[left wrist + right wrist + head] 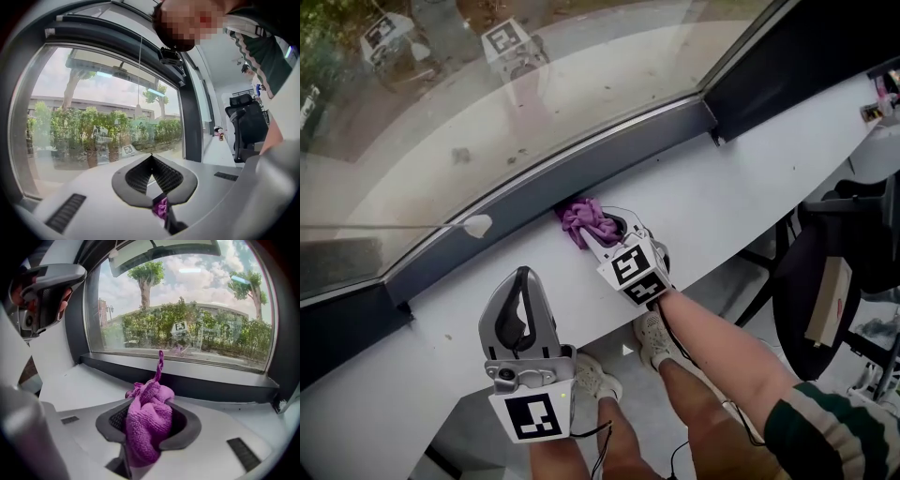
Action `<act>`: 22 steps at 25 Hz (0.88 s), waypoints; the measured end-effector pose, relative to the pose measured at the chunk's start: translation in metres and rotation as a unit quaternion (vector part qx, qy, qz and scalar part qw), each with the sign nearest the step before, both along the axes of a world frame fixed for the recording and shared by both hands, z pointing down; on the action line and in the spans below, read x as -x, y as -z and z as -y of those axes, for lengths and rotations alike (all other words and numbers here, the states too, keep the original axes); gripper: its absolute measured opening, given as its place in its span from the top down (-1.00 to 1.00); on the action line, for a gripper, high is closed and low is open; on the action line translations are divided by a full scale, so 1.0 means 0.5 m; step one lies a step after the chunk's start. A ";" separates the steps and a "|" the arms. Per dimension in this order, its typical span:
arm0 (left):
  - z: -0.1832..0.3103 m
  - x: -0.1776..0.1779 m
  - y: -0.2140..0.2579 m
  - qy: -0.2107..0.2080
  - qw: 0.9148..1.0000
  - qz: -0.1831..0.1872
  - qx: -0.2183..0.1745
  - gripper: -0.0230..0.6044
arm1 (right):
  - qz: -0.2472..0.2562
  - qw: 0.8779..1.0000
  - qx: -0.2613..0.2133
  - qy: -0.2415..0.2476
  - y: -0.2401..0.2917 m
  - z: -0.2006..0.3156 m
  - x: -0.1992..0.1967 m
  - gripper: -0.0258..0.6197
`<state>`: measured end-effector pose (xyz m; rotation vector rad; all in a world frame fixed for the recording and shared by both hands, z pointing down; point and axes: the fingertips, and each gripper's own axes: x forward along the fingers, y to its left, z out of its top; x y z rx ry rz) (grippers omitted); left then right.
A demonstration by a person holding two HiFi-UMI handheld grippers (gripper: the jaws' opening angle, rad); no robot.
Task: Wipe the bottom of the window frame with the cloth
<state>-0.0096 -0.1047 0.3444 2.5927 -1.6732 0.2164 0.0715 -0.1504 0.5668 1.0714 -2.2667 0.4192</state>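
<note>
A purple cloth [584, 221] is bunched in my right gripper [602, 228], which is shut on it. The cloth's front presses against the dark grey bottom strip of the window frame [534, 178], where it meets the white sill [722, 192]. In the right gripper view the cloth [147, 420] fills the jaws of that gripper [150, 411], and a twisted end points up toward the frame strip [211, 386]. My left gripper [522, 281] hovers over the sill nearer its front edge, to the left of the cloth. It is shut and holds nothing [151, 158].
A black office chair [839, 281] stands to the right below the sill. The person's legs and shoes [652, 337] are under the sill's front edge. A small object [877, 105] sits at the far right of the sill. The glass [441, 112] reflects both grippers.
</note>
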 end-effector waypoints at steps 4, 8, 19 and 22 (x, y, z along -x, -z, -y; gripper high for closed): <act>0.022 -0.075 0.003 -0.015 1.000 -0.003 0.005 0.91 | 0.010 1.000 0.008 -0.014 -0.003 0.019 -0.061 0.45; 0.038 -0.134 0.000 -0.029 1.000 -0.010 0.007 0.91 | 0.007 1.000 0.007 -0.022 -0.001 0.034 -0.117 0.45; 0.076 -0.239 -0.010 -0.050 0.998 -0.021 0.013 0.91 | -0.006 0.999 0.008 -0.053 -0.007 0.079 -0.265 0.45; 0.082 -0.256 -0.011 -0.059 0.998 -0.022 0.011 0.91 | -0.012 0.998 0.003 -0.063 -0.004 0.092 -0.294 0.45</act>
